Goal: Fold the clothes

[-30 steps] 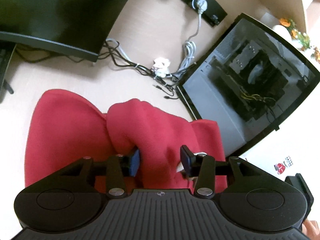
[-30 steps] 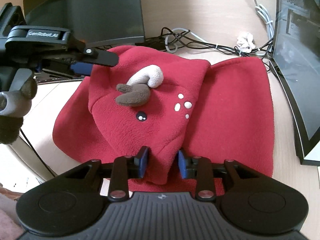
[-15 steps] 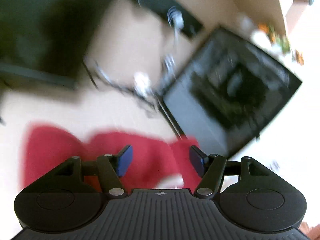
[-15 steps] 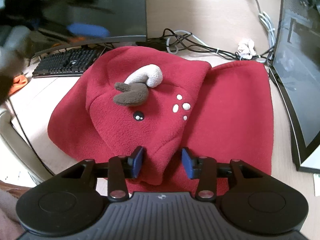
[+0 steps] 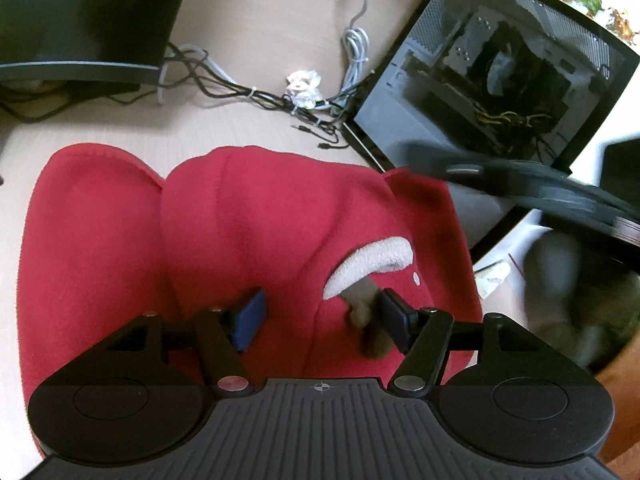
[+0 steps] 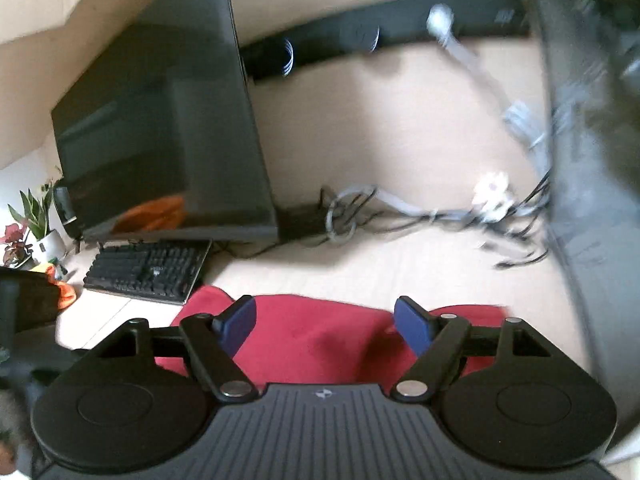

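Jaws apart — red garment [image 5: 248, 232] flat.

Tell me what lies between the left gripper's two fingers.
In the left wrist view, the open left gripper straddles a raised fold of the red fleece garment, with its beige and brown antler beside one finger.

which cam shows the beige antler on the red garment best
The left wrist view: the beige antler lies in full sight on the red garment, just ahead of the left tongs. The right wrist view is blurred and shows only a strip of red cloth, no antler.
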`<state>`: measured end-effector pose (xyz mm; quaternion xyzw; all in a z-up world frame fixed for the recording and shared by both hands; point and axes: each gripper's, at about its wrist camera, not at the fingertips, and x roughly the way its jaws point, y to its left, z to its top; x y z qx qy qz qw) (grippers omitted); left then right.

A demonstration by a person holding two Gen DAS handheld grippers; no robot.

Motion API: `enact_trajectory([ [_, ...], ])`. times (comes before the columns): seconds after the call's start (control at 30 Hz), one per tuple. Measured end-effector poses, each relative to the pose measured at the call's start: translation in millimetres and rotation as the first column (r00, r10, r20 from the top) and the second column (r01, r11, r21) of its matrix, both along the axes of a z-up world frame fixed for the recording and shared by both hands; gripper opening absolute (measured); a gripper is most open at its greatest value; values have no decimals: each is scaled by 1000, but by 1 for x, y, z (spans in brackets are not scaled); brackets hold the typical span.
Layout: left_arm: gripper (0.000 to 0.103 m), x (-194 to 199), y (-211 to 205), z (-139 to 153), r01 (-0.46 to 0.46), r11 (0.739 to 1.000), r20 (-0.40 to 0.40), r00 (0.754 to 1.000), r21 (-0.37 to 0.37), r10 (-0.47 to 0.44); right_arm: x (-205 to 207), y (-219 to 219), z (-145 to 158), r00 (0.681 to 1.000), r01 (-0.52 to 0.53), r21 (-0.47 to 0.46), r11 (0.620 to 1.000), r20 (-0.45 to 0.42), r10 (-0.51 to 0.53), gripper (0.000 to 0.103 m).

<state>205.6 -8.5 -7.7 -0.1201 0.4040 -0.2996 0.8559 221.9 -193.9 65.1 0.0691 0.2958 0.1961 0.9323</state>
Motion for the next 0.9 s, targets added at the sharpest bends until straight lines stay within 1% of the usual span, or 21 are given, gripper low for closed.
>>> enact_trajectory([
  [0.07,72,-2,2,-2,10,1000,3,1000,11,-10,25,17,-28,995,19,-67,998,-98,-26,78],
  [0.1,73,-3,4,-3,19,1000,9,1000,16,-20,30,15,-37,991,46,-36,998,-121,-50,83],
  [0.17,73,-5,9,-6,40,999,18,999,15,-40,39,12,-55,981,99,21,995,-167,-95,87],
  [0.23,73,-5,14,-9,59,998,16,998,-4,-58,35,12,-56,978,127,25,992,-170,-121,88],
  [0.27,73,-4,17,-10,71,997,17,997,-11,-71,33,12,-55,976,141,22,990,-169,-136,90],
  [0.33,73,-4,22,-13,96,995,20,995,-26,-95,27,20,-52,971,184,-33,982,-149,-187,94],
  [0.37,73,-3,24,-13,107,994,21,994,-33,-106,23,23,-51,966,209,-45,977,-146,-214,96],
  [0.53,75,0,32,-19,165,983,32,986,-79,-163,-1,31,-47,915,361,-98,927,-153,-373,102],
  [0.63,75,2,36,-23,182,977,38,983,-111,-179,-12,33,-40,893,393,-164,905,-169,-418,103],
  [0.77,75,2,44,-26,158,975,42,987,-159,-153,-6,27,-30,911,333,-188,924,-187,-367,103],
  [0.83,75,1,42,-27,141,977,47,990,-160,-135,0,24,-14,944,278,-195,941,-127,-305,103],
  [0.87,75,0,41,-27,132,979,50,991,-158,-126,3,23,-6,957,264,-225,938,-63,-284,103],
  [0.9,77,2,39,-25,110,982,46,994,-151,-104,7,19,-4,963,256,-273,927,-10,-269,103],
])
